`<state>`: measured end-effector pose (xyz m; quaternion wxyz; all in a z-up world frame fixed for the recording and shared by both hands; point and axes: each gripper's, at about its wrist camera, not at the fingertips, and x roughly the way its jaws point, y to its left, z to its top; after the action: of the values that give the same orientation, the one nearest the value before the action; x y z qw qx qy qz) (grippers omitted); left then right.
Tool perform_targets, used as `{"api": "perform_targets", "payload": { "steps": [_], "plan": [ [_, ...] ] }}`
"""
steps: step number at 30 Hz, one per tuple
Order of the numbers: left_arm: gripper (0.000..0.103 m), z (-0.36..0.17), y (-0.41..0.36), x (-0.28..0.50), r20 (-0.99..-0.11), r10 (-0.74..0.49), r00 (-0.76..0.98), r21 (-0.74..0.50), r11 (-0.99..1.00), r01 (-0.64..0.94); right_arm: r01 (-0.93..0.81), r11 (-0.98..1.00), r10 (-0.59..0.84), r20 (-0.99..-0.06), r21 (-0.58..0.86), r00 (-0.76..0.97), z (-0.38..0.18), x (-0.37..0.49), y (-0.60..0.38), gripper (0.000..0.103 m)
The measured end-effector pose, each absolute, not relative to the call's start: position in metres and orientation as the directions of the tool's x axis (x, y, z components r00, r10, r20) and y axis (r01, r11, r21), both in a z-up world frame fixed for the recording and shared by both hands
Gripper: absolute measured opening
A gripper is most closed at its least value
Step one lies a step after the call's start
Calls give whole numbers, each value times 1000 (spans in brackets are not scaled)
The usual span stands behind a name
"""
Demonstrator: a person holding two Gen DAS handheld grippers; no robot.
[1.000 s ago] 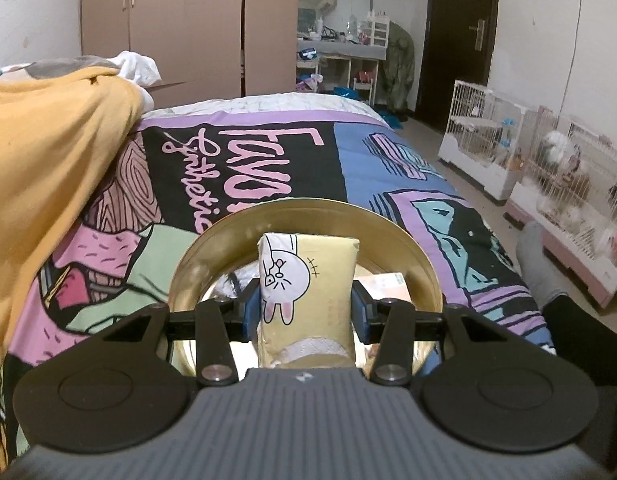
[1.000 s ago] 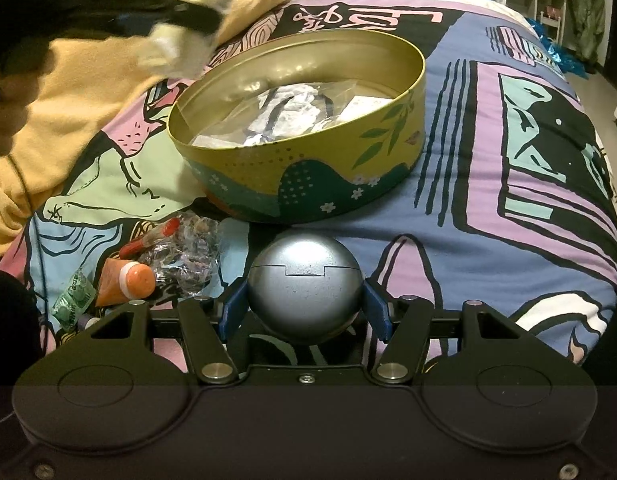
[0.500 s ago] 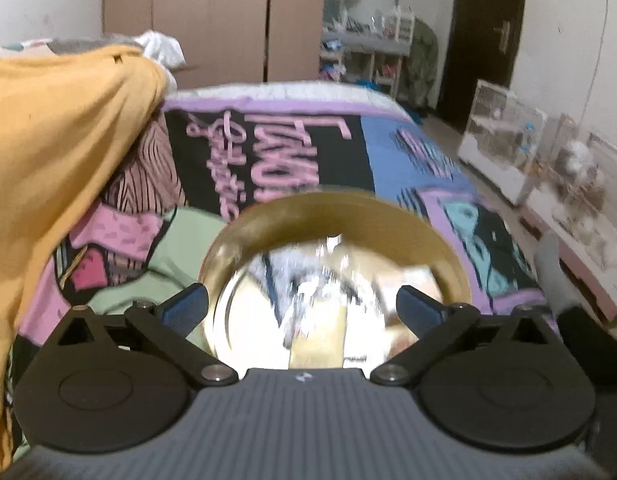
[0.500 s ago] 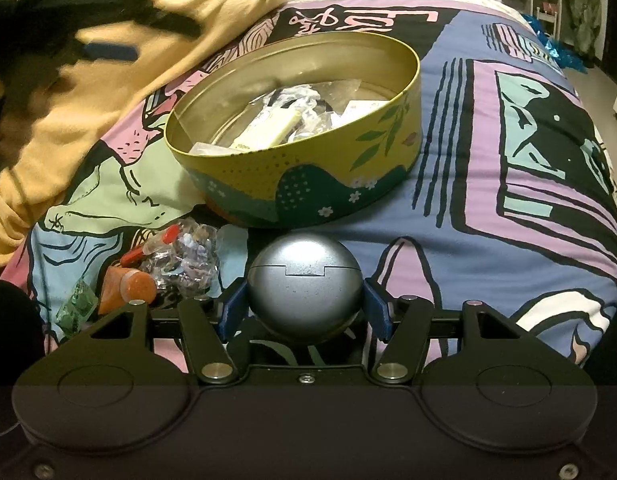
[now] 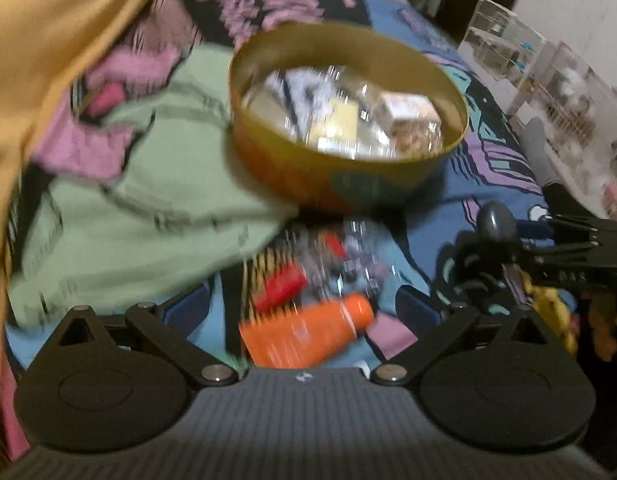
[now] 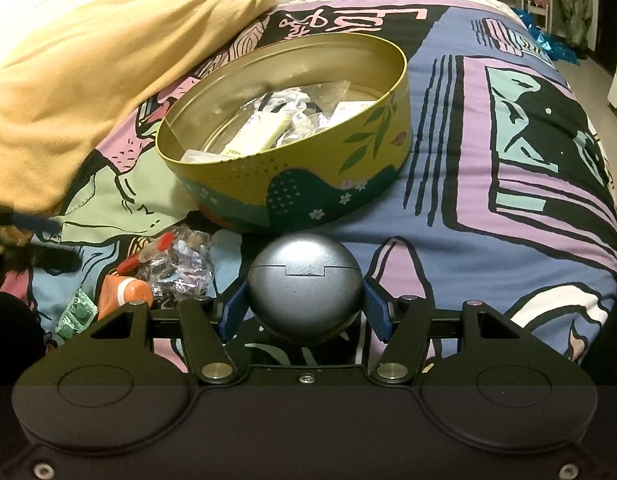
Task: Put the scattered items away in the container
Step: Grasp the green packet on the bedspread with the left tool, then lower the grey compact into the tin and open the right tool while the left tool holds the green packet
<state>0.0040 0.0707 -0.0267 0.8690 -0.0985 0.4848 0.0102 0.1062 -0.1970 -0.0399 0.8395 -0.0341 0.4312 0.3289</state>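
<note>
Orange tube (image 5: 308, 330) lies on the bedspread low in the left wrist frame, directly ahead of the left gripper (image 5: 304, 312) and between its spread, empty fingers. Its long axis runs roughly crosswise to the fingers, cap end toward frame right and tilted slightly upward; the frame is motion-blurred, so whether the pads touch it cannot be confirmed. A red-capped item (image 5: 280, 290) and a clear crinkled packet (image 5: 356, 252) sit just beyond it. The round tin (image 5: 348, 184), already holding several packets, stands further ahead in the upper centre. In the right wrist view, the right gripper (image 6: 304, 304) is clamped on a grey sphere (image 6: 304, 286), with the tin directly above it in frame. Judgement: the left gripper is the nearer to the tube; the crosswise lie suits a closing grasp at mid-body.
</note>
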Motion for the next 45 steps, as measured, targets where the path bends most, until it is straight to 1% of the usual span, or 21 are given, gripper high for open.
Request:
{"api": "perform_targets", "payload": {
  "steps": [2,6,7,10,12,14,16,18,19,20,21,23,25,26,31,35,38,41,45],
  "plan": [
    [100,-31,76,-1,-861,-89,501,-180,974,-138,-578,783,523,-746,230,413,-40,107,-197,59],
    [97,-44,86,-9,-903,-53,427,-127,981,-147,-579,782,527,-743,232,413,-40,106,-198,59],
    [97,-49,90,-9,-918,-60,393,-128,981,-149,-580,781,527,-743,232,412,-40,106,-198,59],
    [94,-62,95,-10,-930,-49,363,-107,984,-142,-582,779,529,-742,232,412,-40,105,-198,59],
    [91,-74,99,-8,-942,-38,334,-89,986,-139,-581,780,529,-742,233,412,-40,105,-199,59],
    [84,-88,99,-7,-953,-3,302,-43,991,-125,-579,782,527,-742,233,413,-40,105,-199,59],
    [79,-99,99,-9,-964,15,264,-17,993,-116,-578,781,530,-740,235,414,-39,104,-200,59],
    [79,-103,94,-14,-960,24,279,3,997,-78,-579,780,533,-738,239,414,-39,105,-201,59],
    [76,-101,92,-15,-959,18,284,0,998,-66,-580,779,534,-738,239,413,-39,105,-200,59],
    [60,-100,90,-16,-956,10,294,-5,999,-52,-581,778,533,-740,237,412,-39,105,-200,59],
    [54,-98,87,-17,-953,13,304,0,999,-41,-584,778,531,-741,234,411,-39,105,-199,59],
    [34,-96,85,-20,-949,0,315,-9,1000,-28,-588,775,531,-742,230,409,-40,104,-198,59],
    [27,-93,85,-23,-945,-8,327,-22,999,-39,-587,776,531,-742,231,409,-40,104,-197,59],
    [26,-92,86,-23,-942,-10,334,-28,998,-48,-585,777,531,-741,233,411,-40,103,-198,59],
    [25,-75,89,-29,-903,-69,424,-130,985,-116,-573,783,529,-742,241,411,-41,106,-200,59],
    [25,-62,91,-30,-860,-77,504,-182,970,-162,-579,782,525,-746,232,410,-43,104,-198,59],
    [25,-64,98,-29,-844,-85,529,-226,952,-208,-583,781,522,-747,224,412,-44,103,-198,59],
    [25,-72,105,-30,-828,-54,558,-257,921,-291,-587,782,515,-748,211,417,-45,100,-198,59],
    [25,-84,113,-34,-817,-49,574,-294,893,-342,-597,778,510,-750,194,422,-44,94,-197,59]
  ]
}}
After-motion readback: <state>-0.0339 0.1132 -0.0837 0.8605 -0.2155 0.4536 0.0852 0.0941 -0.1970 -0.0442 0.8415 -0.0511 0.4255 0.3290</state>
